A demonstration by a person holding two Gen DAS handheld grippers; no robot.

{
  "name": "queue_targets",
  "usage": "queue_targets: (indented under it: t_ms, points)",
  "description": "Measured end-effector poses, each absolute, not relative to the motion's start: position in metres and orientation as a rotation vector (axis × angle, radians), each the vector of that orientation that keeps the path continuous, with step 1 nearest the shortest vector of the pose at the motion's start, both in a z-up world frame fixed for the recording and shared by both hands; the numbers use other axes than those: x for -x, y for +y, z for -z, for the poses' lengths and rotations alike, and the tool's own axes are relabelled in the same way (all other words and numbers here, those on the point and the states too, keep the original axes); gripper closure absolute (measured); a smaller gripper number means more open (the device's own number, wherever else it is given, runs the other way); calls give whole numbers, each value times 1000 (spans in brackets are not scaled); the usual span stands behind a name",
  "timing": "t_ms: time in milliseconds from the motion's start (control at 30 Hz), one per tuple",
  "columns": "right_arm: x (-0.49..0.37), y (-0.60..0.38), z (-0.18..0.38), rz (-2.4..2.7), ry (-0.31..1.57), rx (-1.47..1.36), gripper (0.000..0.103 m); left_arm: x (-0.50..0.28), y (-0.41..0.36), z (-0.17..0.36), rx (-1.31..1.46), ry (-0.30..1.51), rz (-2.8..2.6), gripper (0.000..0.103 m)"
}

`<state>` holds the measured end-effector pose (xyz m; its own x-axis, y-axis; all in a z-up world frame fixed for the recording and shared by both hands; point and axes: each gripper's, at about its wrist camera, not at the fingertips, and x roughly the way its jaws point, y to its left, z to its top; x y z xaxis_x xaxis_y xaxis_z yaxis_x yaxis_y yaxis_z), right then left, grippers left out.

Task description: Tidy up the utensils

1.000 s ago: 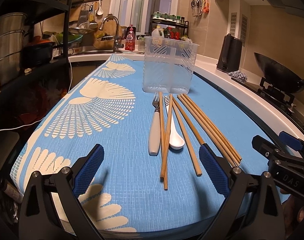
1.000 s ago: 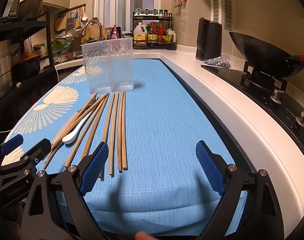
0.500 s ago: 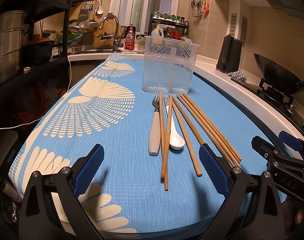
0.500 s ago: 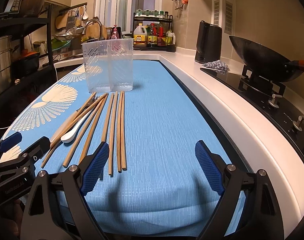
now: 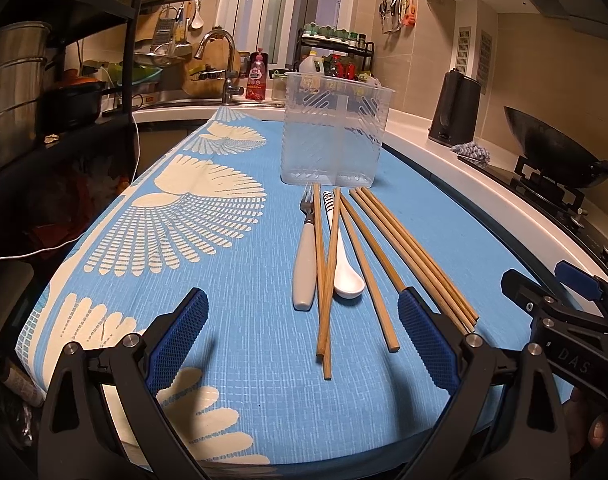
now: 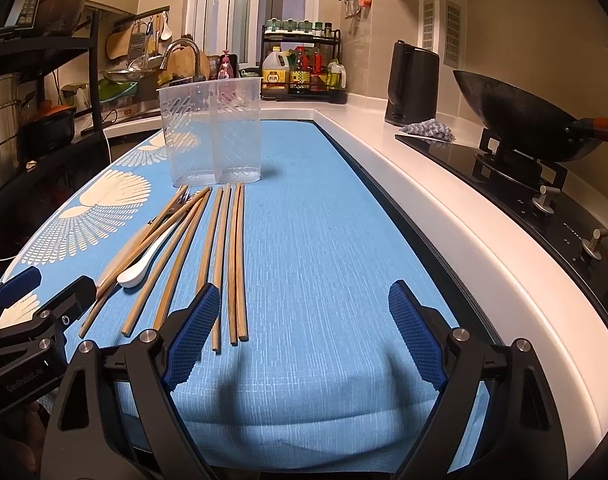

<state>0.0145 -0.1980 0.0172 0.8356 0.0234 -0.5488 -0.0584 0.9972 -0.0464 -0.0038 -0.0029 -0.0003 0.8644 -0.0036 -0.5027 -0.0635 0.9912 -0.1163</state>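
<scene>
A clear plastic two-compartment utensil holder [image 5: 336,128] [image 6: 211,132] stands upright on the blue cloth. In front of it lie several wooden chopsticks [image 5: 408,252] [image 6: 231,256], a fork with a white handle [image 5: 306,264] and a white spoon [image 5: 346,276] [image 6: 143,266]. Two chopsticks cross over the spoon. My left gripper [image 5: 304,338] is open and empty, low over the cloth, just short of the utensils' near ends. My right gripper [image 6: 304,332] is open and empty, to the right of the chopstick ends; its left finger [image 6: 191,328] overlaps them in view.
The blue cloth with white fan patterns [image 5: 175,220] covers the counter. A white counter edge [image 6: 484,216] runs along the right, with a stove and black wok [image 6: 520,120] beyond. A black kettle [image 6: 414,84] and a sink faucet [image 5: 223,64] are at the back. A dark shelf rack [image 5: 31,92] stands left.
Both grippers have drifted slightly; the view has shifted a little. The utensils and holder have not moved. Both grippers stay open.
</scene>
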Motion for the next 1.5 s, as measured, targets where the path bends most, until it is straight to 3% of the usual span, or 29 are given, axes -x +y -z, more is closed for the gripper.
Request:
queue_targets:
  t_ms: [333,433,500,567,733,833,1033,1500]
  points:
    - [-16,-199,-15,-54,600,40,18,4,-4,0,134,531,-23,10]
    - [-17,-200,-13,-75,616,22,21,3,-2,0,139,535,-10,15]
    - [-19,-200,-12,-87,625,18,26,3,-2,1,146,539,5,20]
    - [-21,-201,-10,-108,638,8,33,3,-1,2,154,543,30,35]
    - [-33,-199,-3,-180,683,-29,67,2,-1,4,168,554,75,65]
    - [-39,-193,3,-226,705,-36,76,0,2,5,177,560,81,77]
    - [-48,-179,13,-262,751,-2,83,-10,12,6,202,582,82,82]
    - [-52,-188,13,-249,739,-17,83,-35,21,8,220,649,94,87]
